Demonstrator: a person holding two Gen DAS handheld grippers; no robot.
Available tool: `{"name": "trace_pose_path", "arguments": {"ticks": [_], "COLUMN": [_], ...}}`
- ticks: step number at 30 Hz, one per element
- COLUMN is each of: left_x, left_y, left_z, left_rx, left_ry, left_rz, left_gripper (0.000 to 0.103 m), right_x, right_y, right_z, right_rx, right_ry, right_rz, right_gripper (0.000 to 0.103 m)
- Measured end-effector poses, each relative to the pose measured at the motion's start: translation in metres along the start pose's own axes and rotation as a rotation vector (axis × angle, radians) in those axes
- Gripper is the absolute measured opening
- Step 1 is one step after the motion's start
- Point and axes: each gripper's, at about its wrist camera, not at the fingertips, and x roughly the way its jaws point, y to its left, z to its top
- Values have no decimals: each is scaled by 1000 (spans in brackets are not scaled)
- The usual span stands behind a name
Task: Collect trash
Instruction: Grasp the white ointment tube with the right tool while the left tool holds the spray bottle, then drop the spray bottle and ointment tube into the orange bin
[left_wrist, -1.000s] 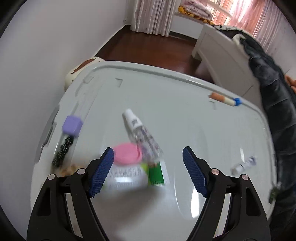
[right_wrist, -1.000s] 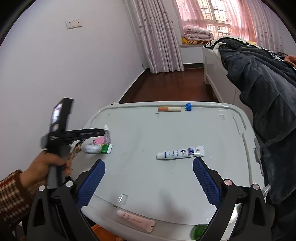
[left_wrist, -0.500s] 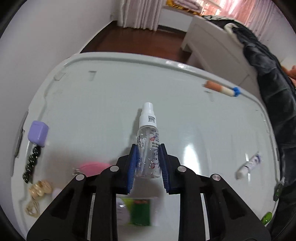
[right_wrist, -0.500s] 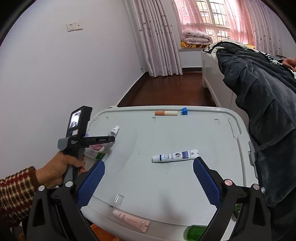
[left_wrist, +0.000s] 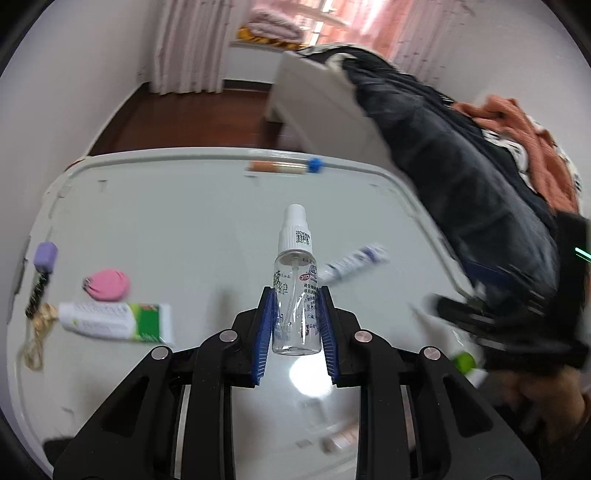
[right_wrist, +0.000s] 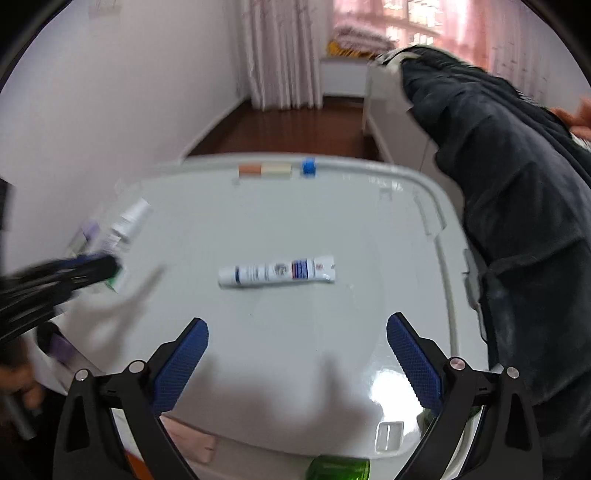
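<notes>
1. The left gripper (left_wrist: 295, 325) was clamped on a small clear spray bottle (left_wrist: 295, 295). Its blue pads (left_wrist: 263, 328) pressed on both sides of the bottle, and the white cap pointed to 12 o'clock.
2. The bottle looked lifted off the white lid (left_wrist: 184, 206) it had lain on, so the step in hand seemed to be carrying this piece of trash away.
3. The right gripper (right_wrist: 297, 354) had its jaws wide apart with nothing between them. It hung above the lid, and a white tube with blue print (right_wrist: 277, 273) lay flat on the lid at 12 o'clock from it.
4. At 9 o'clock from the held bottle lay a green and white tube (left_wrist: 118, 321) and a pink round thing (left_wrist: 107, 284).
5. Next, the left hand probably needed to bring the bottle to a trash bin. No bin showed in either view.
6. The right gripper probably needed to drop lower and close around the middle of the white tube.
</notes>
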Motion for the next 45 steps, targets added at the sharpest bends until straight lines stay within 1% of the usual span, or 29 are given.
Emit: {"name": "trace_pose_path", "arguments": {"ticks": [2,4,6,8,10,13,15,17,18,19,20,21,23,24,25,26,27,29,36,41,43,45], "left_x": [-5,-7,-10,-11,-12,-13,-13,-12,-12,-11,-10,-8,-6,-6,-5,-4,-3,-3,-7,-13,-16,-23], "left_y": [-8,-12,-11,-4,-1,4,5,3,3,2,1,1,0,0,-1,-1,-1,-2,-3,-4,-6,-7], "left_z": [-6,-7,-7,-5,-4,-3,-4,-3,-3,-3,-2,-2,-1,-1,-1,-1,-1,0,-1,-4,-6,-11], "left_rx": [30,53,54,36,36,27,24,29,29,29,30,30,32,32,32,34,33,31,43,51,59,67], "left_ry": [-2,-5,-14,-18,-19,-14,-14,-10,-10,-9,-5,-5,-1,1,2,5,7,7,6,7,7,10], "left_rz": [-16,-18,-13,-15,-7,-10,-12,-20,-22,-25,-30,-30,-37,-39,-42,-47,-49,-60,-57,-53,-49,-42], "left_gripper": [24,24,24,24,24,24,24,24,24,24,24,24,24,24,24,24,24,24,24,24,24,24], "right_x": [16,31,46,60,78,98,105,113,116,121,126,131,132,132,129,126,123,117,96,60,45,21], "right_y": [10,19,26,30,33,38,40,39,38,34,29,22,18,16,12,14,18,28,31,26,29,32], "right_z": [4,9,16,22,27,32,36,45,48,55,61,67,75,78,80,77,71,62,48,46,41,33], "right_rx": [-77,-163,-249,-305,-354,-433,-467,-483,-483,-469,-432,-378,-336,-291,-217,-190,-202,-250,-234,-197,-185,-170], "right_ry": [33,53,56,62,89,119,111,126,134,151,178,208,241,264,300,321,323,298,229,176,160,143], "right_rz": [-42,-110,-180,-209,-206,-154,-112,-63,-43,-2,48,100,79,82,102,126,117,72,85,101,115,143], "right_gripper": [96,96,96,96,91,84,83,83,81,75,70,63,49,32,23,23,23,22,22,22,22,22]}}
